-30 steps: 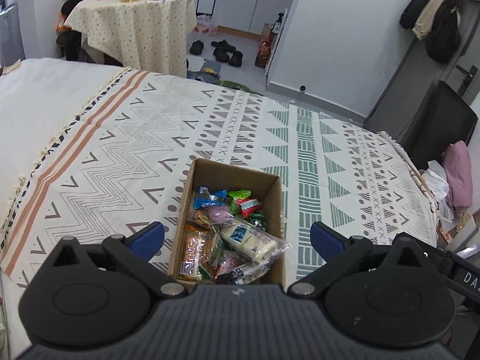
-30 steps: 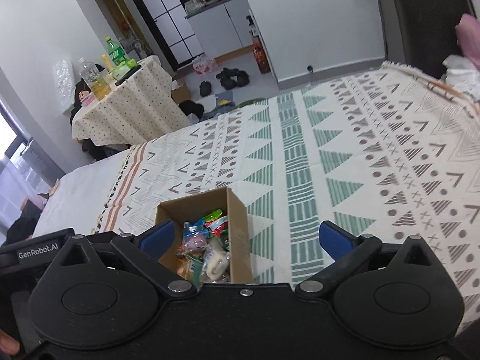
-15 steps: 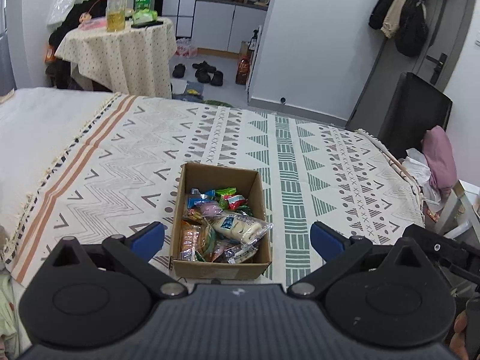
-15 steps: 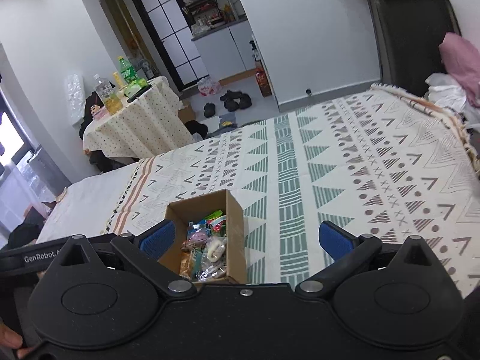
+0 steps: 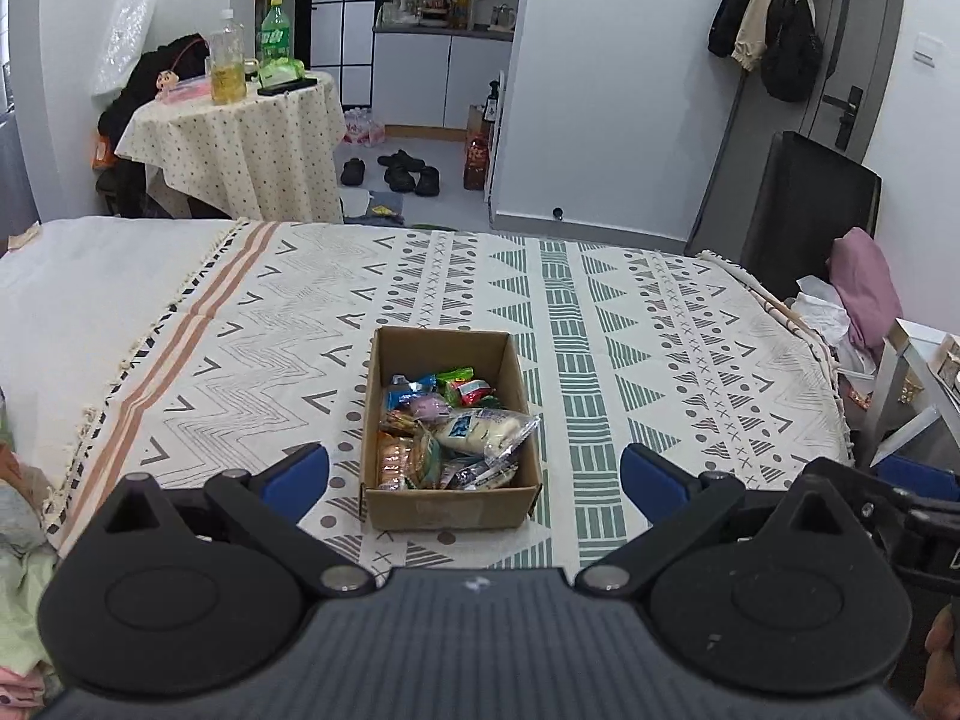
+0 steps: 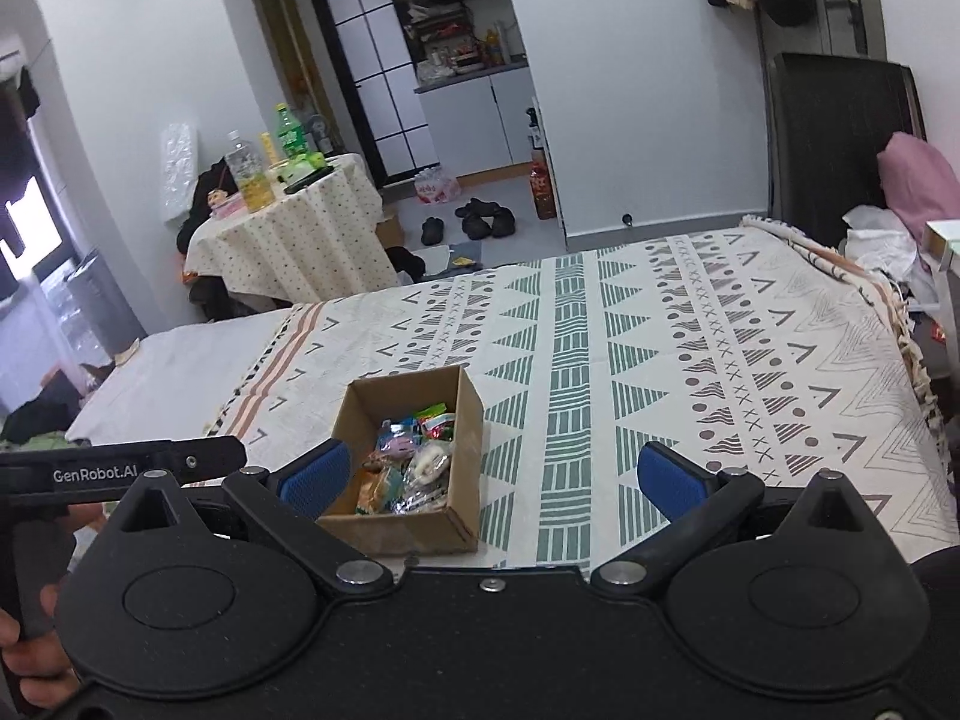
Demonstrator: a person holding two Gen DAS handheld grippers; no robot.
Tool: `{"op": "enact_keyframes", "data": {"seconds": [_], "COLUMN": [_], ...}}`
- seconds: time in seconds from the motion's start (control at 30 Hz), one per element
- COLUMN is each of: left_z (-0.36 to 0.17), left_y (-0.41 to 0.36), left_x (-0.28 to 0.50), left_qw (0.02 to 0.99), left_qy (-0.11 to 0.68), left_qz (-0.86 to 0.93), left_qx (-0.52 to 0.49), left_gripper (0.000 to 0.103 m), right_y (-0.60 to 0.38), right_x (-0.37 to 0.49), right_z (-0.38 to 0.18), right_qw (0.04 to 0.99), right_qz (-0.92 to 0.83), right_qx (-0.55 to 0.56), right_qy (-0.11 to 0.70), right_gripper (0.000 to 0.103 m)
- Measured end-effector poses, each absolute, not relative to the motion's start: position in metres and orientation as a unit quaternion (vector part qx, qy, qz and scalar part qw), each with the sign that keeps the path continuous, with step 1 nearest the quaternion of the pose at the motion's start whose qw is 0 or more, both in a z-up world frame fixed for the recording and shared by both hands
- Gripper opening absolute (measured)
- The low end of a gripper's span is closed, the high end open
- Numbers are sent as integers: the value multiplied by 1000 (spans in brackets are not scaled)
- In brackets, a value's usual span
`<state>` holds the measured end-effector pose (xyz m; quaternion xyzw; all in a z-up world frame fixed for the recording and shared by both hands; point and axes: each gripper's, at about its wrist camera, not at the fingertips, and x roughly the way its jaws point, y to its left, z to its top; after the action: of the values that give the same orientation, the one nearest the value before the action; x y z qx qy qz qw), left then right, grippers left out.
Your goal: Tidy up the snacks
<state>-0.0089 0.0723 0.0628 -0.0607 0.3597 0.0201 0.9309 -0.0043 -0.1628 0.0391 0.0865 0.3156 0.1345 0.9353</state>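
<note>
Blue-padded left tool [image 5: 474, 480] and right tool [image 6: 489, 480] both spread wide, empty, held back from bed edge | cardboard box [image 5: 450, 504] on patterned bedspread [image 5: 660, 330], snacks [image 5: 447, 429] piled loose inside, none seen outside | stage: fits sorting ahead or gathering complete | next move undecided.

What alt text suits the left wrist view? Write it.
An open cardboard box of wrapped snacks sits on a patterned bedspread, framed by the open, empty left hand-held gripper. Behind stand a cloth-covered side table with bottles and shoes.
</note>
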Motion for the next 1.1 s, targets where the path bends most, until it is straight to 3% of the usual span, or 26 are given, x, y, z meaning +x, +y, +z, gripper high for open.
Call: {"op": "enact_keyframes", "data": {"seconds": [1.1], "left_z": [73], "left_y": [66], "left_x": [-56], "left_qw": [939], "left_qy": [342], "left_qz": [6], "left_qx": [-38], "left_gripper": [103], "right_y": [-167], "right_x": [-56], "right_z": [43], "right_qw": [943], "right_qz": [127], "right_qx": [70], "right_qy": [301], "right_gripper": [103]}}
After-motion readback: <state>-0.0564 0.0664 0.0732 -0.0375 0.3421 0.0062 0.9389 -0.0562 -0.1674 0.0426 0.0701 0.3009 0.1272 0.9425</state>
